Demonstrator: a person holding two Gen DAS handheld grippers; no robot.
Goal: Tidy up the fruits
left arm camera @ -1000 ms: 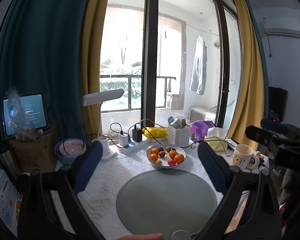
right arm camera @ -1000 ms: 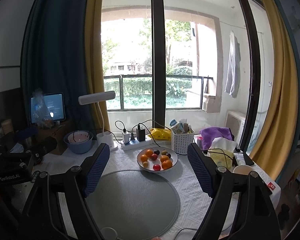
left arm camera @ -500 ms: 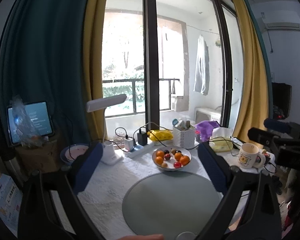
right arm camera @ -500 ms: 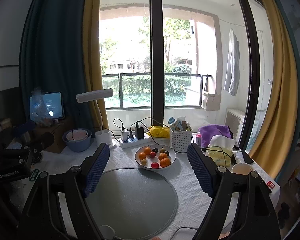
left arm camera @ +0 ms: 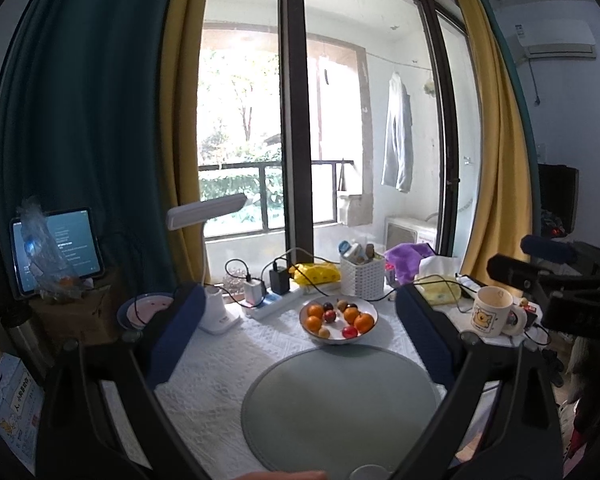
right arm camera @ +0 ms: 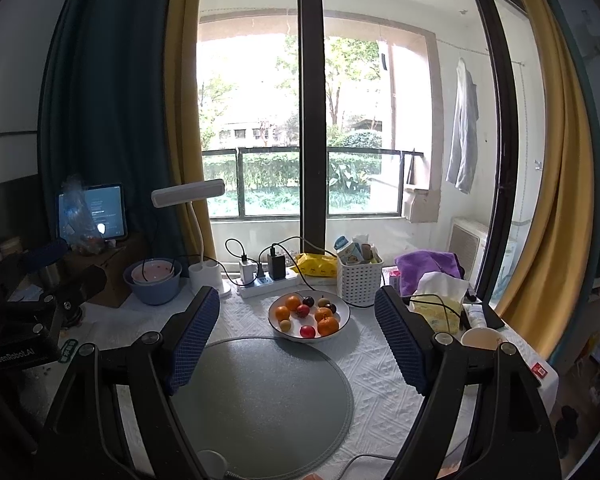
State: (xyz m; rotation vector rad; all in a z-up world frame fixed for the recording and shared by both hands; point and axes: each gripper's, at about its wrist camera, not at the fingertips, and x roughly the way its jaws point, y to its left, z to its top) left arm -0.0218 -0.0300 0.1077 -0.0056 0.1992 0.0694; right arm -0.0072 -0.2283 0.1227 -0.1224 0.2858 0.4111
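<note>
A white bowl [left arm camera: 366, 307] holds several small fruits: oranges [left arm camera: 364, 321], red ones [left arm camera: 349, 332] and dark ones. It stands behind a round grey mat [left arm camera: 340, 408] on the white tablecloth. The bowl also shows in the right wrist view [right arm camera: 342, 314], with the mat [right arm camera: 260, 404] in front of it. My left gripper [left arm camera: 298, 336] is open and empty, held above the mat short of the bowl. My right gripper [right arm camera: 298, 334] is open and empty, likewise short of the bowl.
Behind the bowl are a power strip with chargers [left arm camera: 272, 300], a white desk lamp [left arm camera: 216, 312], a white basket [left arm camera: 362, 276], a yellow bag [left arm camera: 316, 272] and tissues [right arm camera: 440, 300]. A blue bowl [right arm camera: 152, 284] stands left, a cartoon mug [left arm camera: 492, 312] right.
Both grippers have shifted slightly; in the left wrist view the bowl has slid right. Both stay open and empty.
</note>
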